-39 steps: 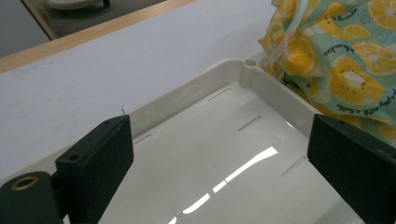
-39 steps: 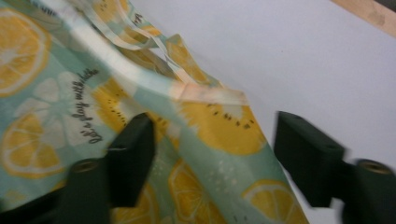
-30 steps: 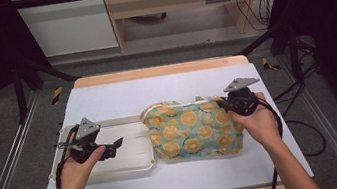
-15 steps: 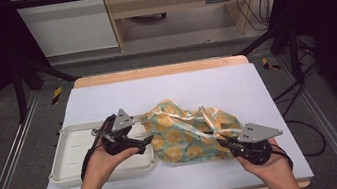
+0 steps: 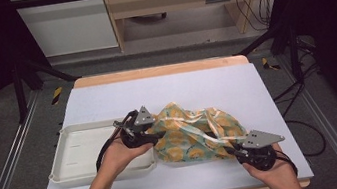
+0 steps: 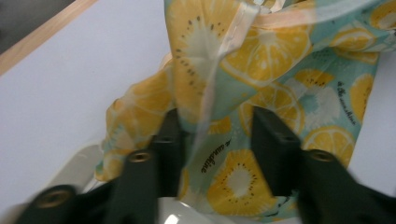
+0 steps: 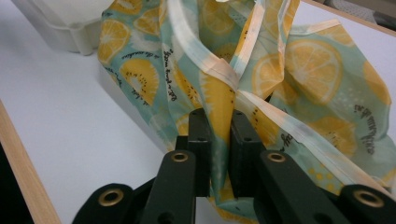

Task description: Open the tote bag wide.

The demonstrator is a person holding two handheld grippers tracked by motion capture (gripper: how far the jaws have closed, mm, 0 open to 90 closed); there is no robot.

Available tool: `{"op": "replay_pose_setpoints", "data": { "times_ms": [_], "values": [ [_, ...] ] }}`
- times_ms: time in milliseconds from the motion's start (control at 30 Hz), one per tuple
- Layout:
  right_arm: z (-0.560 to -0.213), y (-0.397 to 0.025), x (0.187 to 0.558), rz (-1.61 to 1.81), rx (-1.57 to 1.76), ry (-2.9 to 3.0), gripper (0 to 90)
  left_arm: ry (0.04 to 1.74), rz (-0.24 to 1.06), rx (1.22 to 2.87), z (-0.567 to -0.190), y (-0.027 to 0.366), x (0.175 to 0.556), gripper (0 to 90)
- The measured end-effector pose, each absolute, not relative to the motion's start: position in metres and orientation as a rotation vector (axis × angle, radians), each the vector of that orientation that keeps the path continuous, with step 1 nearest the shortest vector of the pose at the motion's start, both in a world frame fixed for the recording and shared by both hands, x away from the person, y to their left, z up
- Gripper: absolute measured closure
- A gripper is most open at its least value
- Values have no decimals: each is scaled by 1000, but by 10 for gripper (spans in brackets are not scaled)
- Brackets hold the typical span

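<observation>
I count 1 cloth bag (image 5: 193,131) with a lemon print, 1 white tray (image 5: 72,157) and 2 tools on the desk (image 5: 106,96).

My right tool (image 5: 229,152) is clenched on a fold of the bag: in the right gripper view its 2 jaws stand nearly together with the yellow and teal fabric (image 7: 224,102) pinched between them. My left tool (image 5: 156,135) is at the other end of the bag. In the left gripper view its 2 jaws stand apart, with fabric (image 6: 224,154) lying between them and a pale trim strip hanging down in the gap; I see it released, not pressing the cloth.

The bag lies crumpled on the desk between both tools, with its left end touching the right rim of the tray, just under my left tool. The tray sits behind and left of the left tool, near the left edge of the desk.

The right tool is close to the near edge of the desk, so little room is behind it. Ahead of both tools, beyond the bag, the white surface is wide and bare up to the far wooden edge. To the right of the right tool some bare desk also remains.
</observation>
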State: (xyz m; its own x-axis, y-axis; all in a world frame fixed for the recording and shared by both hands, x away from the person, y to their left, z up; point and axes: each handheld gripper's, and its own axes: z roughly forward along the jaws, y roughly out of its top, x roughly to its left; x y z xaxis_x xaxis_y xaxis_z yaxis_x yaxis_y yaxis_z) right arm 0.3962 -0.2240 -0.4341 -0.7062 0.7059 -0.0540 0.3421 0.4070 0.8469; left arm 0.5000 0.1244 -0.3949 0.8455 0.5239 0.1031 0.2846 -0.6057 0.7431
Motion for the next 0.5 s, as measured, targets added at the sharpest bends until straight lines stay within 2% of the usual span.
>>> {"op": "replay_pose_setpoints", "data": {
  "times_ms": [67,100,133,167,267,367,500],
  "values": [
    [-430,-226,396,1229,907,2259,763,613,399,2233,-398,127,500,765],
    [-428,-227,396,1226,908,2257,709,619,417,2219,-398,129,497,805],
    [-421,-227,397,1211,927,2253,584,617,425,2205,-398,131,494,834],
    [-421,-227,397,1211,927,2253,584,608,418,2198,-398,132,491,834],
    [-406,-226,397,1200,925,2255,420,576,434,2236,-399,134,483,834],
    [-384,-223,400,1206,913,2254,316,560,447,2267,-400,137,478,846],
    [-354,-221,411,1200,912,2252,284,562,435,2270,-404,140,473,862]
  ]
}}
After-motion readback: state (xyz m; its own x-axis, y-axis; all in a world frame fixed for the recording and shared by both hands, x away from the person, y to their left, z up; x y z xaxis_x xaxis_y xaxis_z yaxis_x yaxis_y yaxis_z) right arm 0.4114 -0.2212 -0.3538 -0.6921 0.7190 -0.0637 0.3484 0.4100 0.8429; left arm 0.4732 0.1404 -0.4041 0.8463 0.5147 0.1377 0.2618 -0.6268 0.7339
